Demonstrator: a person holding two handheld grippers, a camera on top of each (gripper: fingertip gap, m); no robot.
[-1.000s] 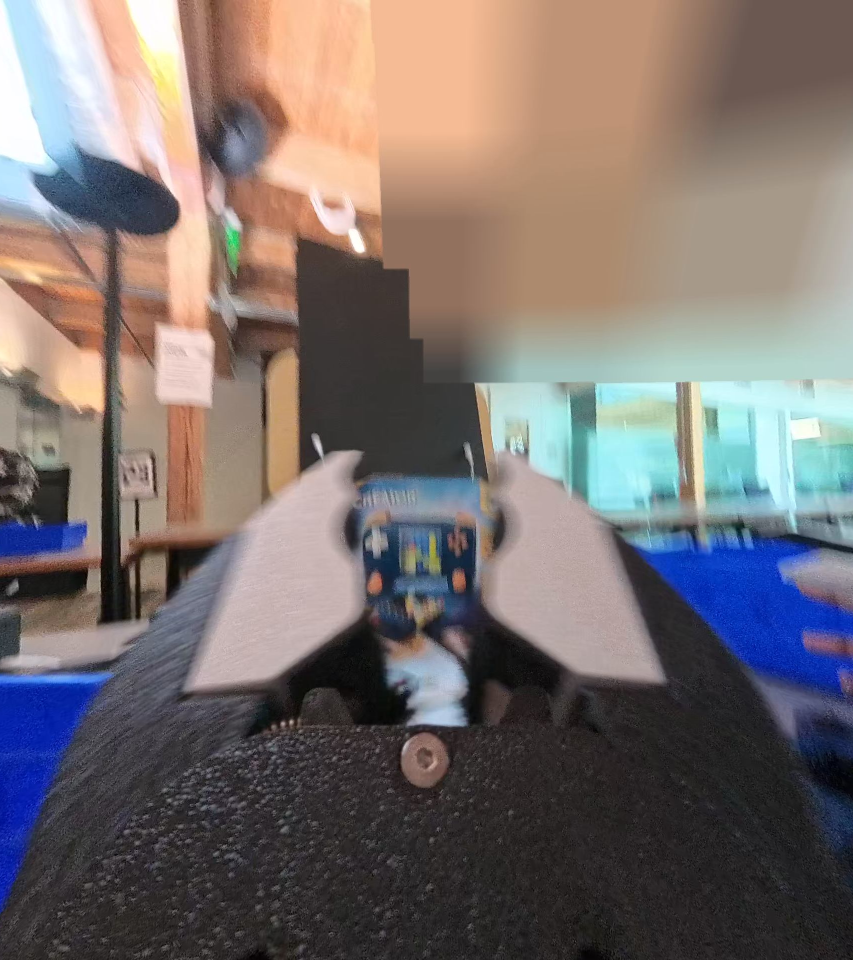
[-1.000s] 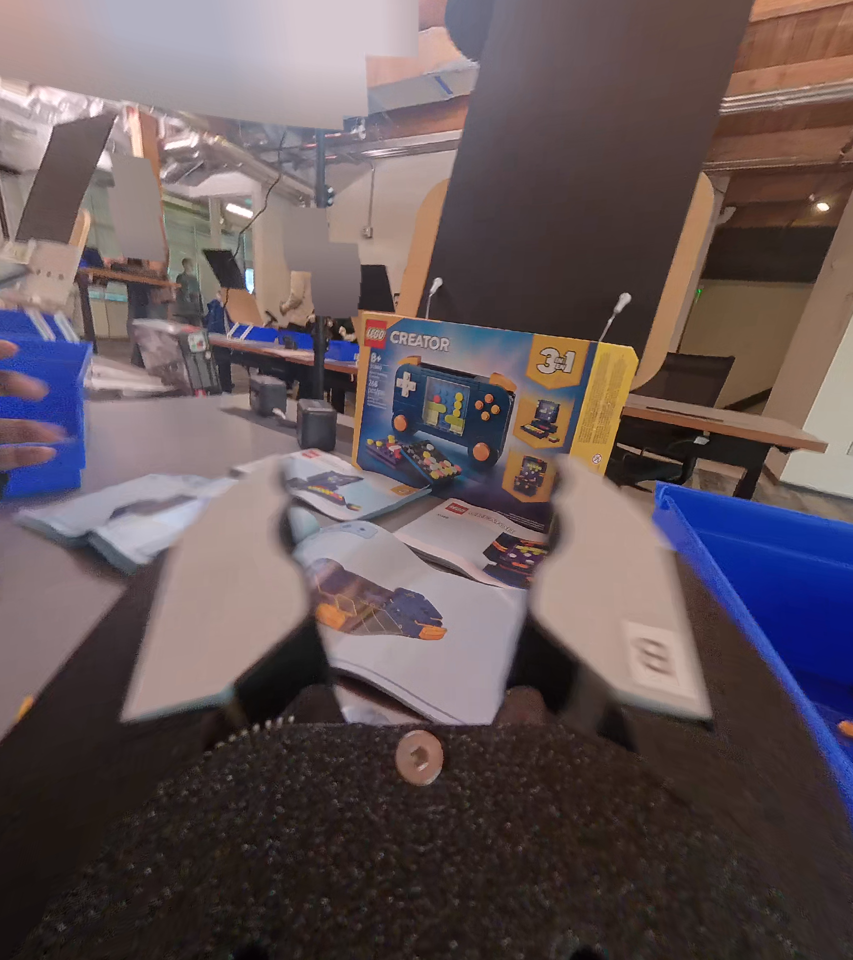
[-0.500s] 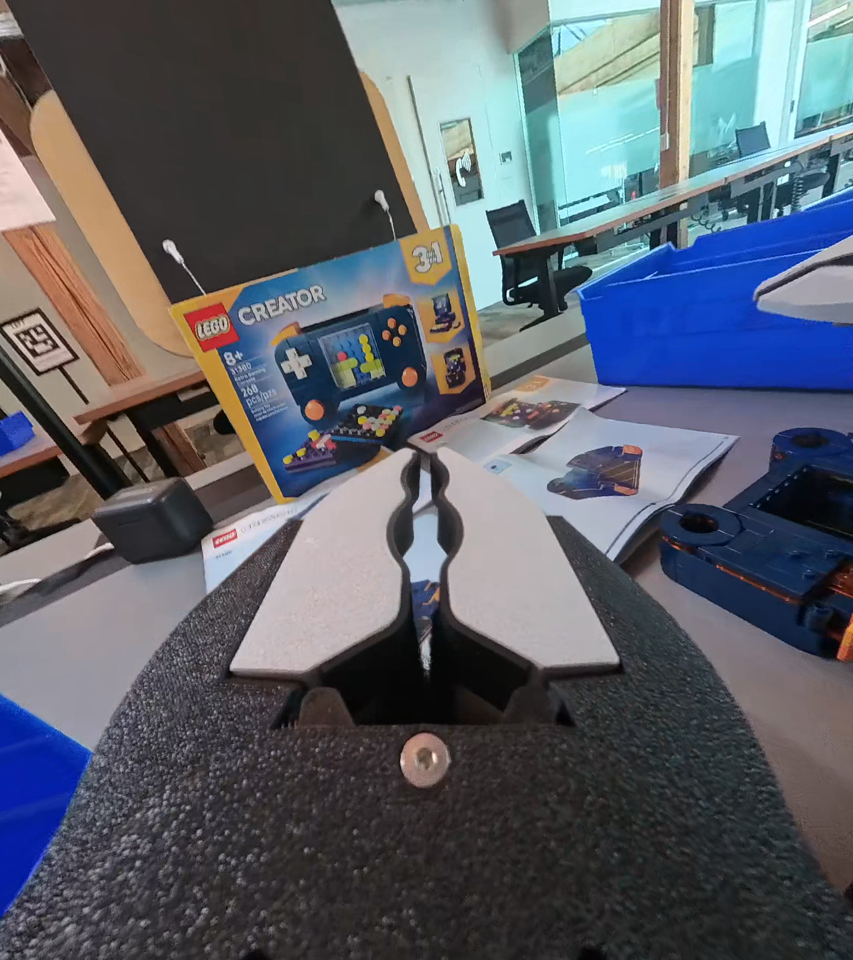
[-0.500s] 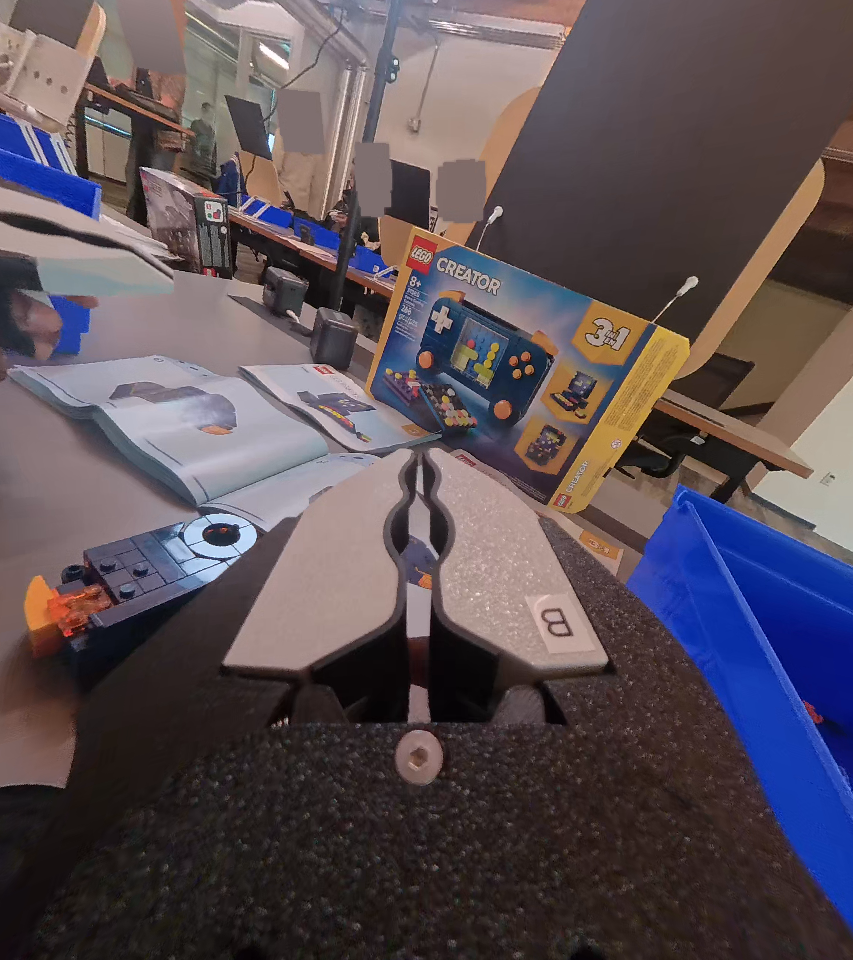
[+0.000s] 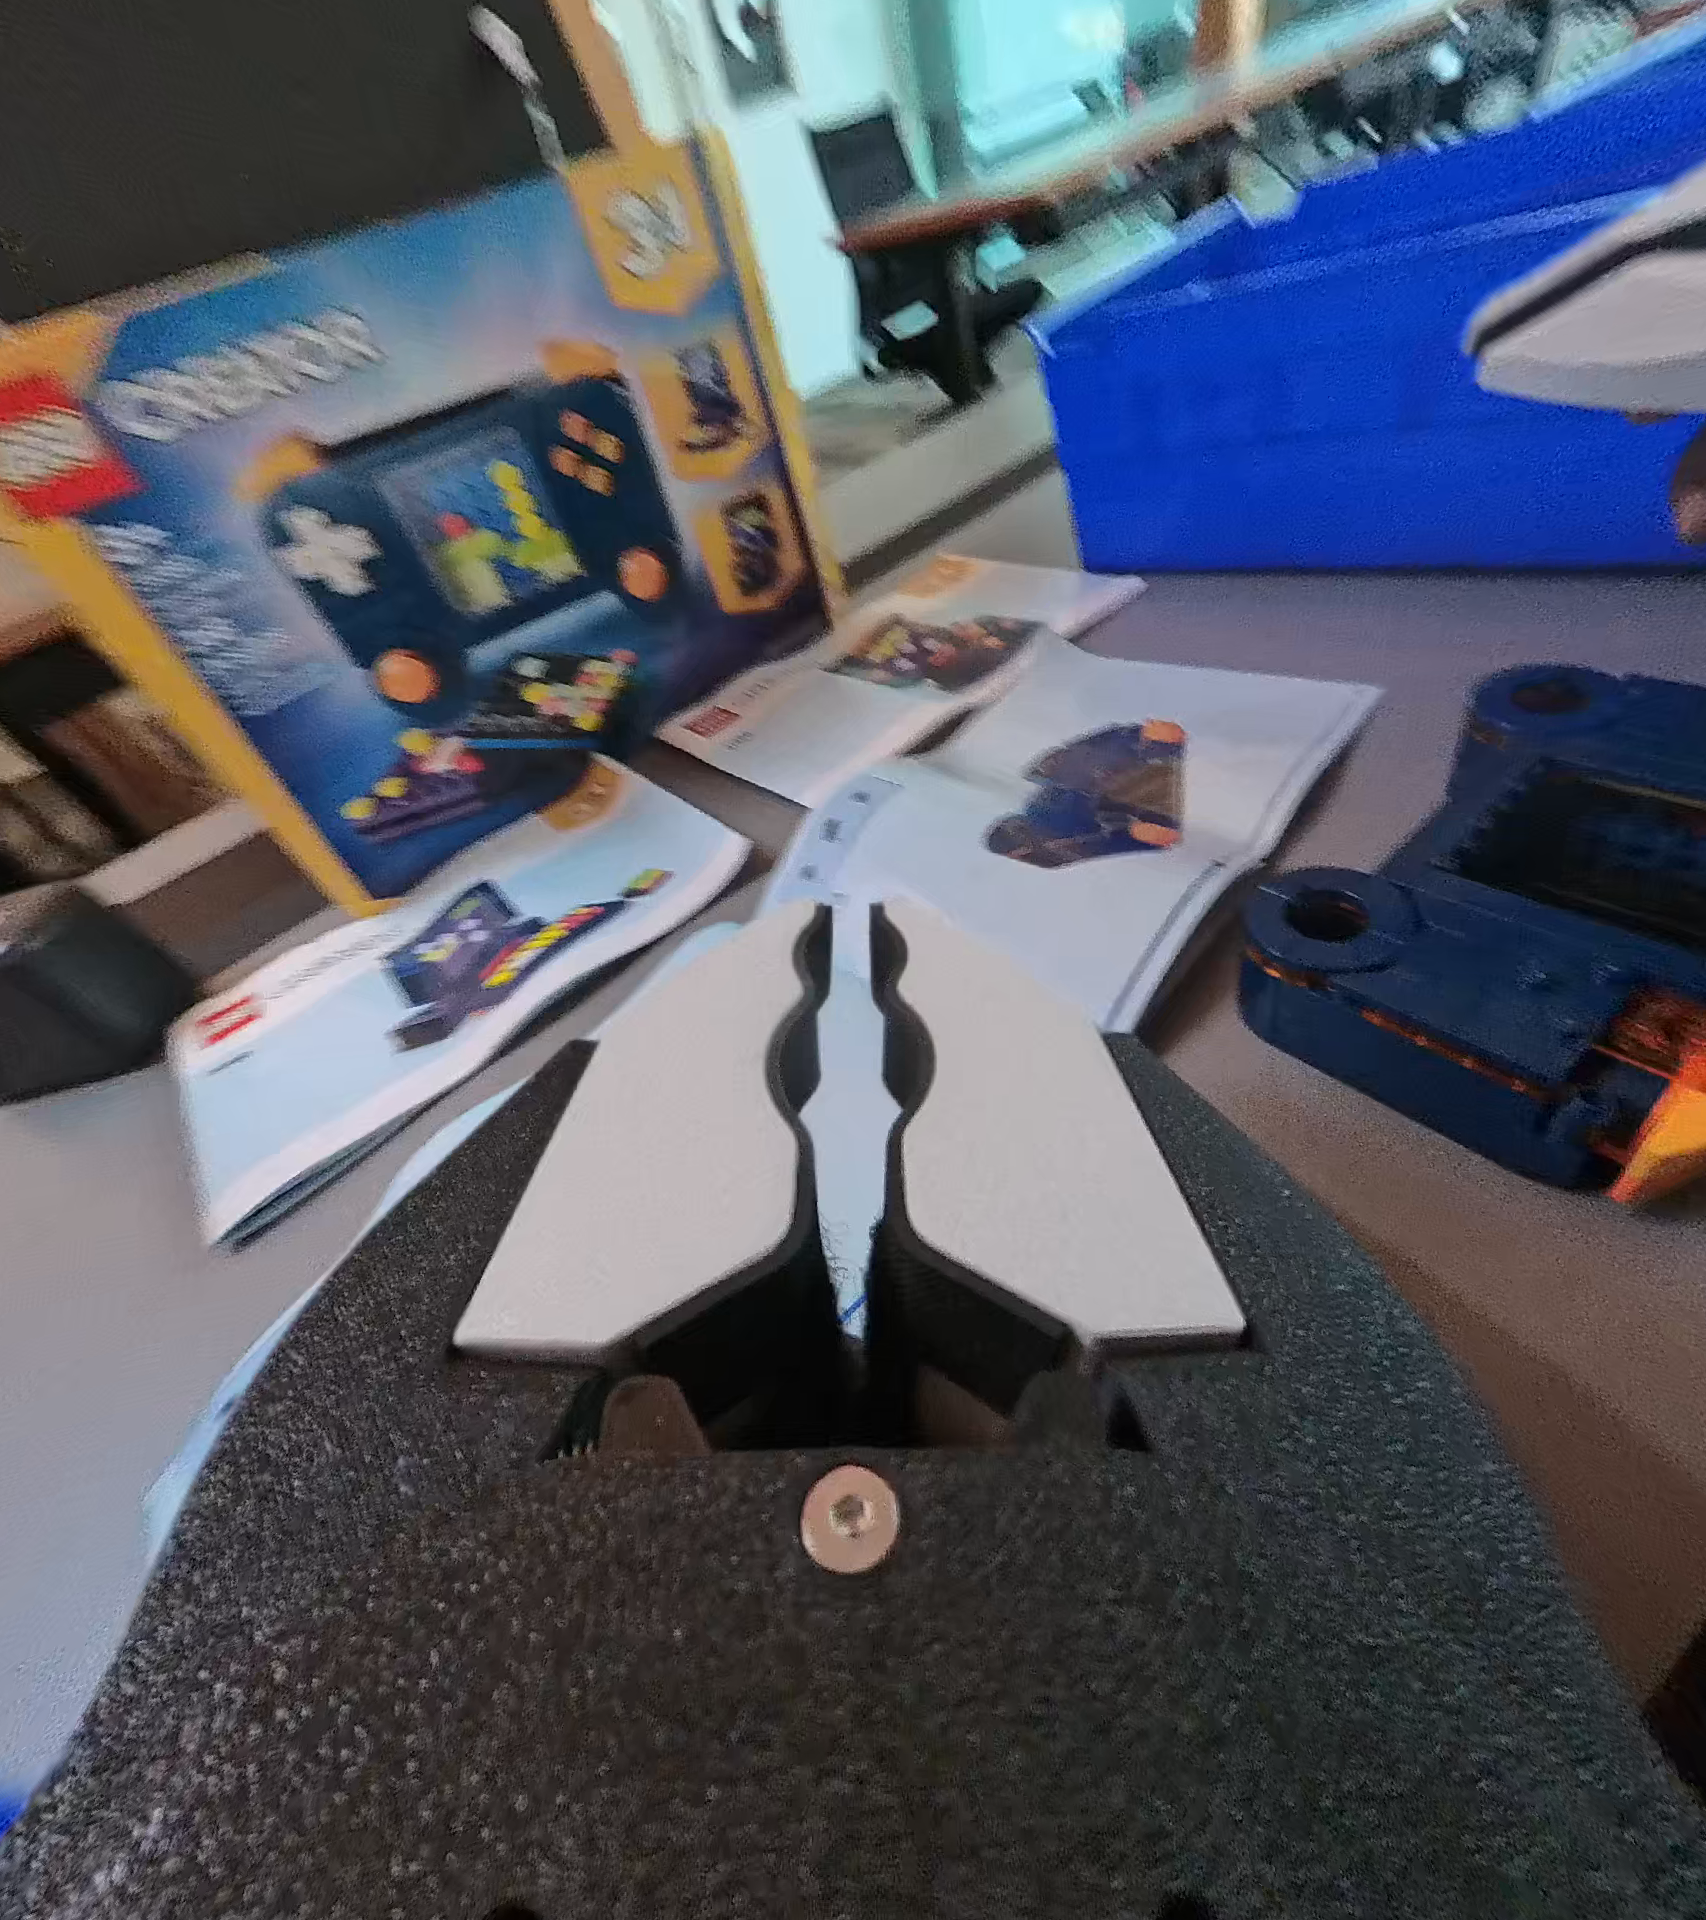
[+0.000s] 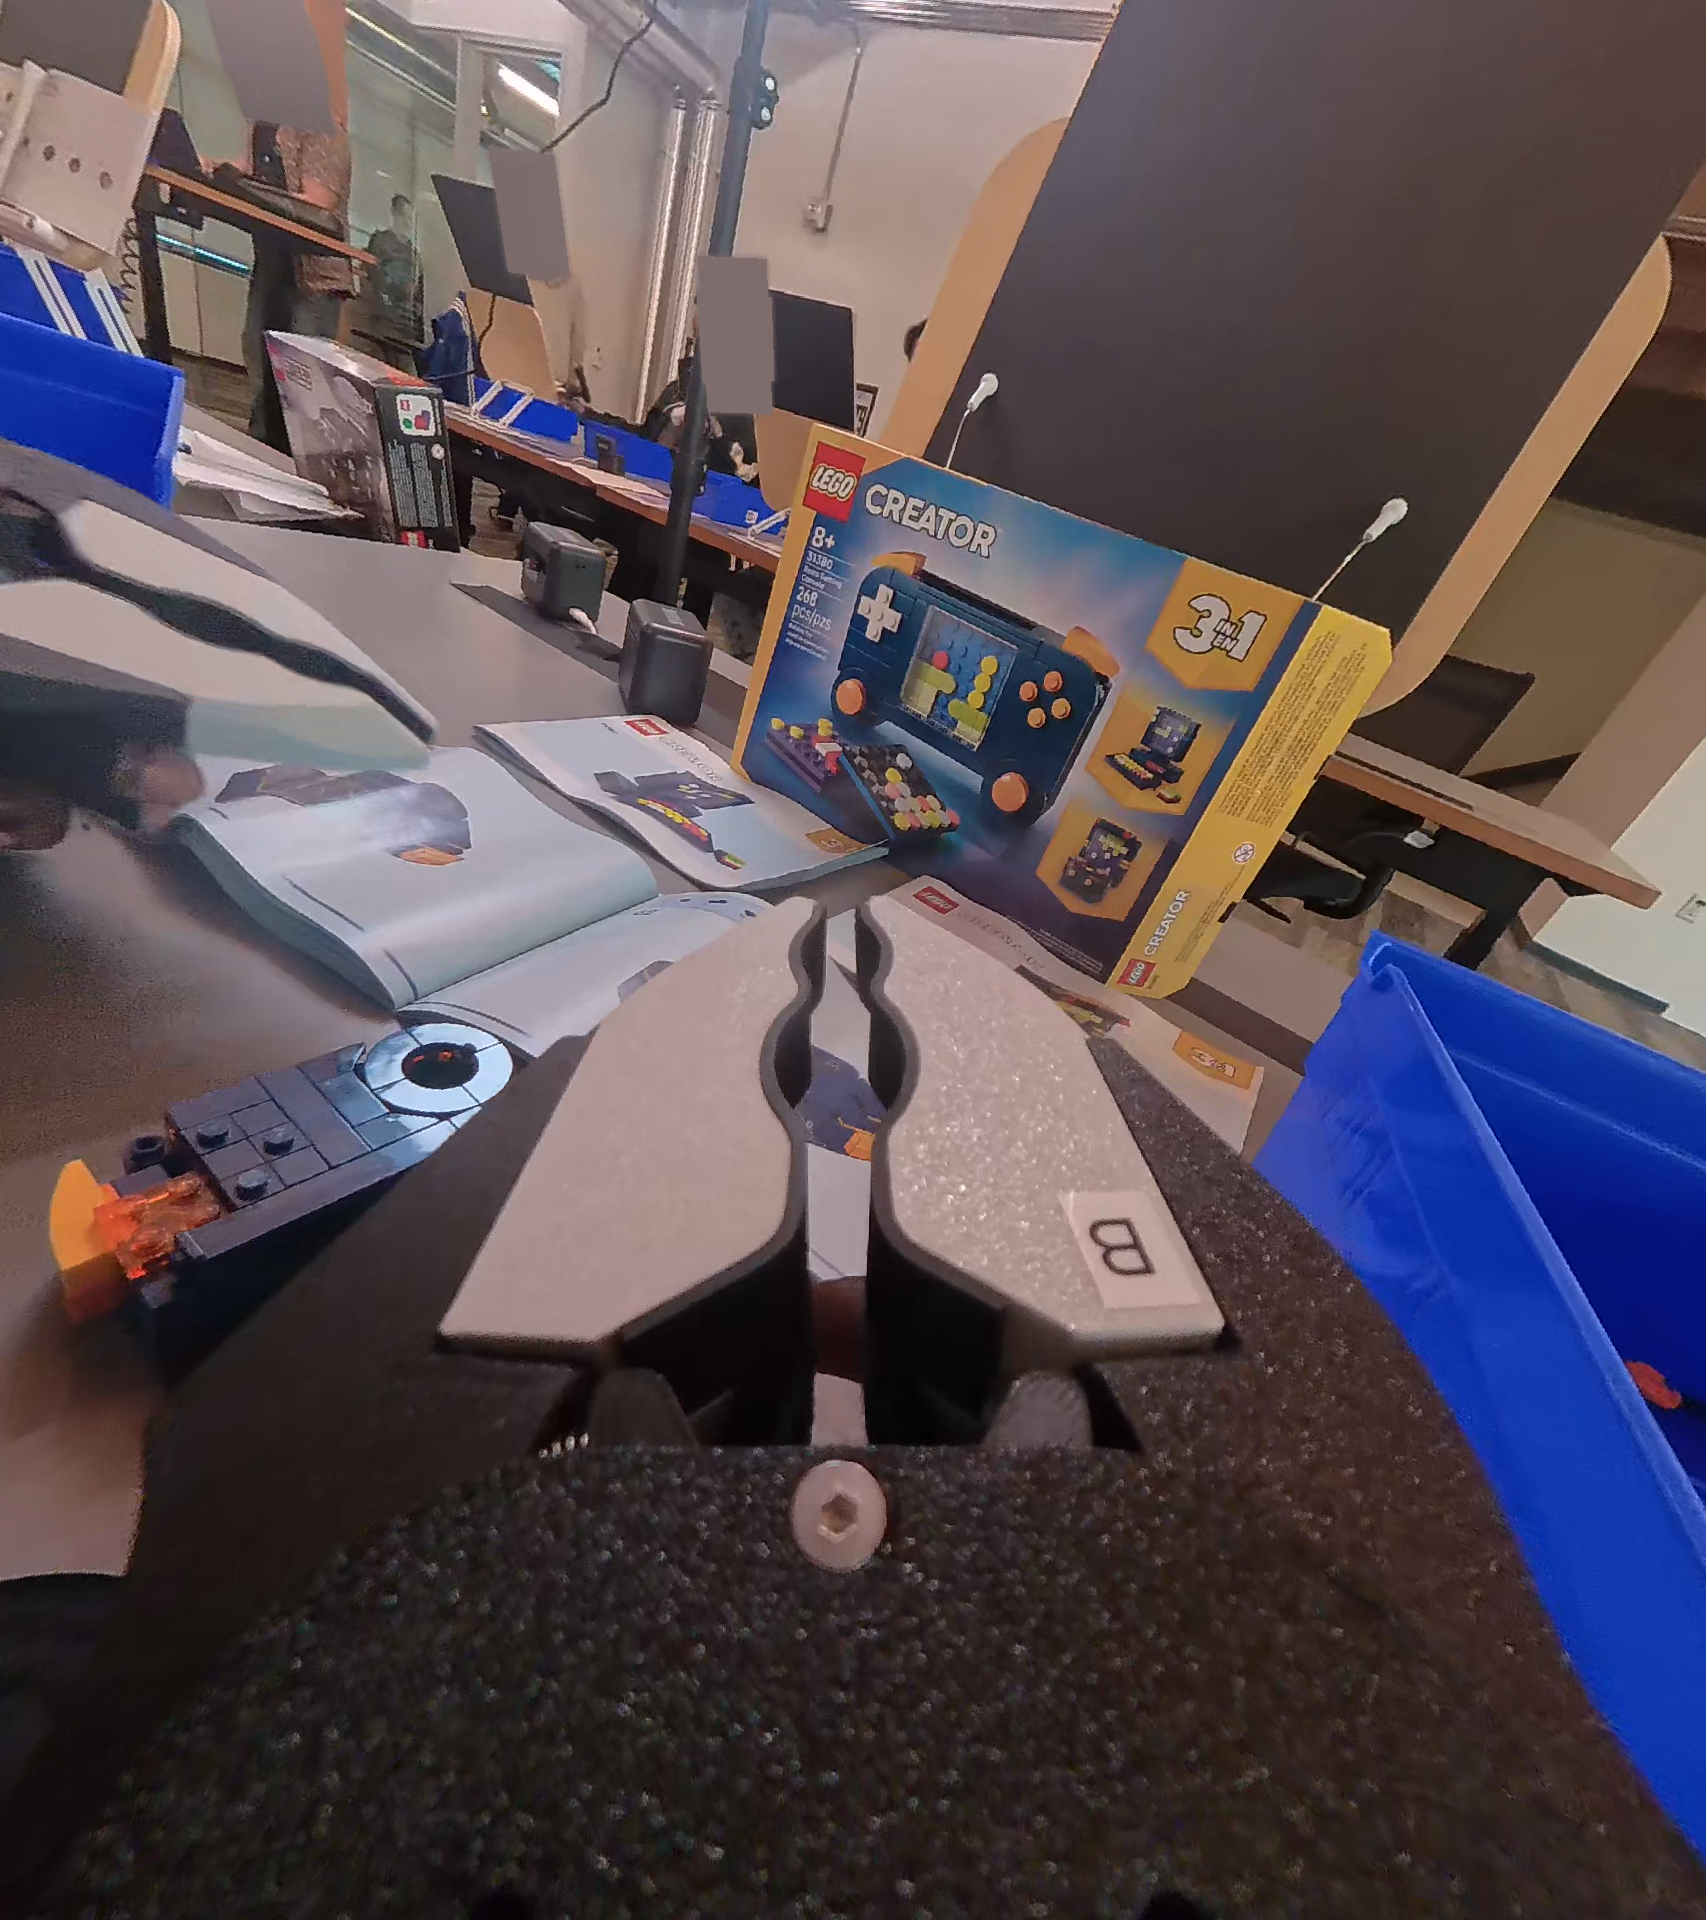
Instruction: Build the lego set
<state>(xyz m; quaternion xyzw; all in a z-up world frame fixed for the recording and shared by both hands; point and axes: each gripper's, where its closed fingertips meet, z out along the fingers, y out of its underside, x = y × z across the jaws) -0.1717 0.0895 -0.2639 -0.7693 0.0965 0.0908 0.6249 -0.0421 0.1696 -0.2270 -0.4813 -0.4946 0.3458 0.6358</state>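
Note:
A half-built dark blue lego model (image 5: 1545,935) with orange parts lies on the grey table (image 5: 18,1299), right of my left gripper (image 5: 849,925); it also shows in the right wrist view (image 6: 277,1153), left of my right gripper (image 6: 838,920). Both grippers are shut and empty, above the table over an open instruction booklet (image 5: 1067,831) (image 6: 413,873). The set's box (image 5: 392,582) (image 6: 1046,717) stands upright behind the booklets. The right gripper also shows at the left view's right edge (image 5: 1659,301), and the left gripper at the right view's left edge (image 6: 174,644).
A blue bin (image 6: 1607,1268) with small orange pieces stands at the right; it also shows in the left wrist view (image 5: 1348,395). More booklets (image 5: 433,977) (image 6: 683,800) lie before the box. Small black cubes (image 6: 662,655) and another dark box (image 6: 371,447) sit farther back. Another blue bin (image 6: 28,384) is at the left. The tips of one gripper are about 15 centimetres away from the tips of the other.
Both grippers went from open to shut a second ago and have tipped down toward the table. In the last half second the left view moved closer to the booklets and model.

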